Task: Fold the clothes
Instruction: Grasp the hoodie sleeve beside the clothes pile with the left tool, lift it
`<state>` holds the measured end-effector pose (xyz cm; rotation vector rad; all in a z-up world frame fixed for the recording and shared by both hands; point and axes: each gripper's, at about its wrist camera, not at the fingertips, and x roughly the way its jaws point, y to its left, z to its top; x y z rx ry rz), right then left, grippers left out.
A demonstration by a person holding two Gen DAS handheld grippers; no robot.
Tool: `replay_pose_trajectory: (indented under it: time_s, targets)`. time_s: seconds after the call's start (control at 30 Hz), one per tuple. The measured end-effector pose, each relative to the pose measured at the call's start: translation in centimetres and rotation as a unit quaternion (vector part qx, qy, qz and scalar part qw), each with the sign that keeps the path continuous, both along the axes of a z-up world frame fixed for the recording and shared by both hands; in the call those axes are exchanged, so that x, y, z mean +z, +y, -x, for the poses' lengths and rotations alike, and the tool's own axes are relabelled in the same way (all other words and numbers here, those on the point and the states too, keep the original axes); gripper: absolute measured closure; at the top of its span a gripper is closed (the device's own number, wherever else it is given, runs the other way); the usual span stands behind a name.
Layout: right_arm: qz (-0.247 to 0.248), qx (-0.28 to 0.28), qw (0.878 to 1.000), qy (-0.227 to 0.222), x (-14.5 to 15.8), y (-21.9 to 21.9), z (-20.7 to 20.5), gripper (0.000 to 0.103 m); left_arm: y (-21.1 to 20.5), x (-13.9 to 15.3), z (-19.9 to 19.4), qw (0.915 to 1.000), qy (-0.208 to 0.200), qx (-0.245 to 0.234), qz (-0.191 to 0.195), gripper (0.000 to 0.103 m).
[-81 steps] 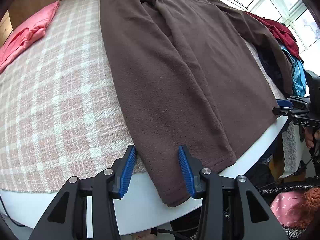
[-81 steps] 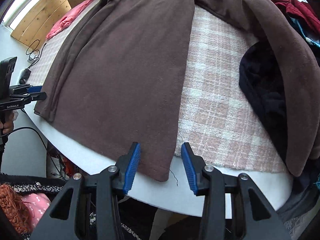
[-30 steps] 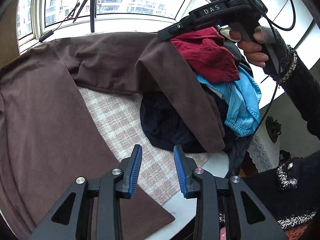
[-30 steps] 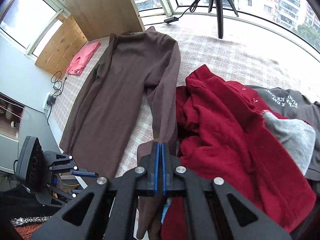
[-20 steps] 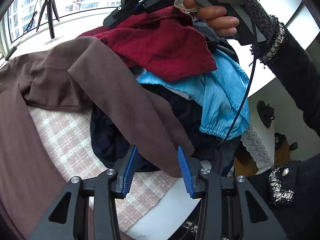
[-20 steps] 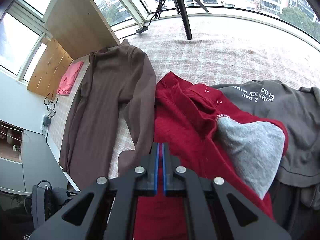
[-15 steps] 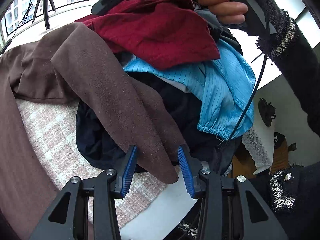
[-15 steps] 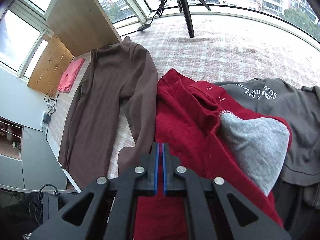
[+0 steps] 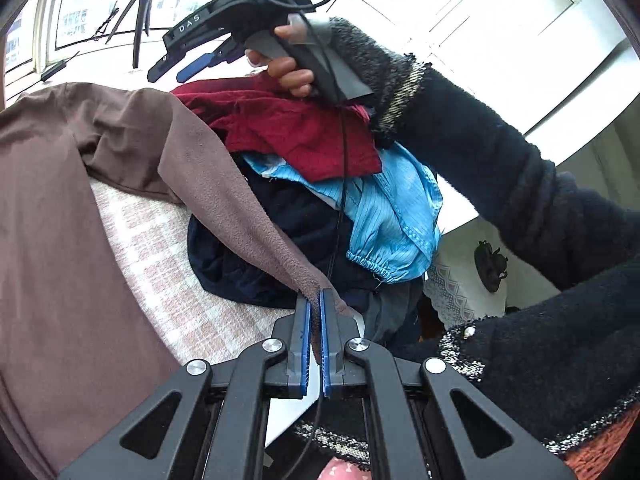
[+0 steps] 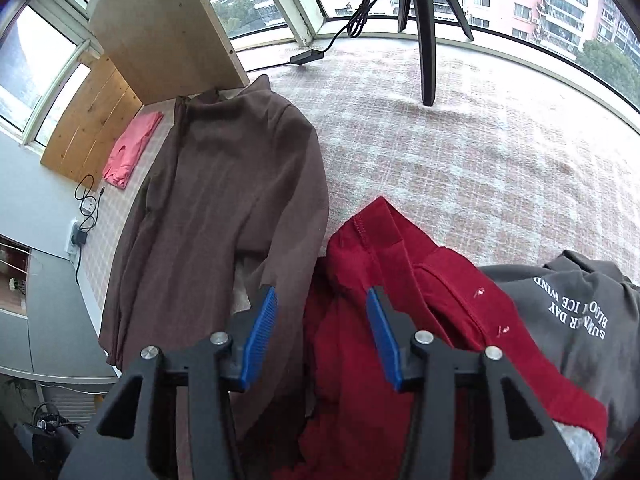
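- Left wrist view: brown top (image 9: 60,240) lies spread on the checked cloth (image 9: 160,248), its sleeve (image 9: 224,200) draped over the pile (image 9: 320,184) of red, blue and navy clothes at the table edge.
- Left gripper (image 9: 315,312) now clamped on the sleeve cuff; half a second ago its jaws were apart around that cuff.
- Right gripper (image 10: 322,332) released, jaws wide, hovering over sleeve and red top (image 10: 400,320); half a second ago it was pinched shut.
- Reading: sleeve hold has passed from right to left, so the sleeve can likely be pulled off the pile and laid over the body. Fold barely begun.
- Writing: "DAS" on the right gripper's body in the left view; grey top (image 10: 580,320) prints upside down, partly readable, "SUMMER DAY", "ICE", "WIND".
- Pink garment (image 10: 132,148) lies far off; tripod (image 10: 428,20) by the window.
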<state>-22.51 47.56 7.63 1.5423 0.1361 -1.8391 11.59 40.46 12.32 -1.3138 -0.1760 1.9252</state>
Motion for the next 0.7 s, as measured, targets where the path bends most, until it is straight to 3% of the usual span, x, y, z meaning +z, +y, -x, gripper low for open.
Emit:
replay_pose_trajectory:
  time_s: [0.2, 0.23, 0.27, 0.33, 0.53, 0.63, 0.7]
  targets:
    - [0.001, -0.017, 0.999, -0.039, -3.1, -4.3, 2.5, 0.058, -2.7, 1.2, -0.5, 0.9994, 0.011, 0.032, 0.007, 0.1]
    - [0.0, -0.02, 0.999, -0.046, -3.7, -5.0, 2.9, 0.075, -2.9, 1.3, -0.5, 0.9993, 0.013, 0.034, 0.007, 0.1]
    - [0.0, -0.023, 0.998, -0.052, -4.2, -5.7, 3.3, 0.101, -3.1, 1.2, -0.5, 0.9992, 0.015, 0.035, 0.006, 0.1]
    - [0.001, -0.03, 0.998, -0.062, -4.4, -6.4, 3.4, 0.1, -3.8, 0.9, -0.7, 0.999, 0.018, 0.04, 0.005, 0.1]
    - [0.029, -0.03, 0.999, -0.025, 0.7, -9.1, 2.9, 0.1, -9.1, -1.4, -2.5, 0.9961, 0.0, 0.086, -0.018, 0.1]
    - [0.004, 0.015, 1.0, 0.016, 2.7, -13.9, 1.4, 0.1, -13.6, -3.9, -4.0, 0.9895, -0.028, 0.141, -0.015, 0.1]
    - [0.006, 0.058, 0.998, -0.003, 2.0, -18.3, 0.3, 0.098, -16.4, -6.2, -5.1, 0.9822, -0.053, 0.18, -0.003, 0.1]
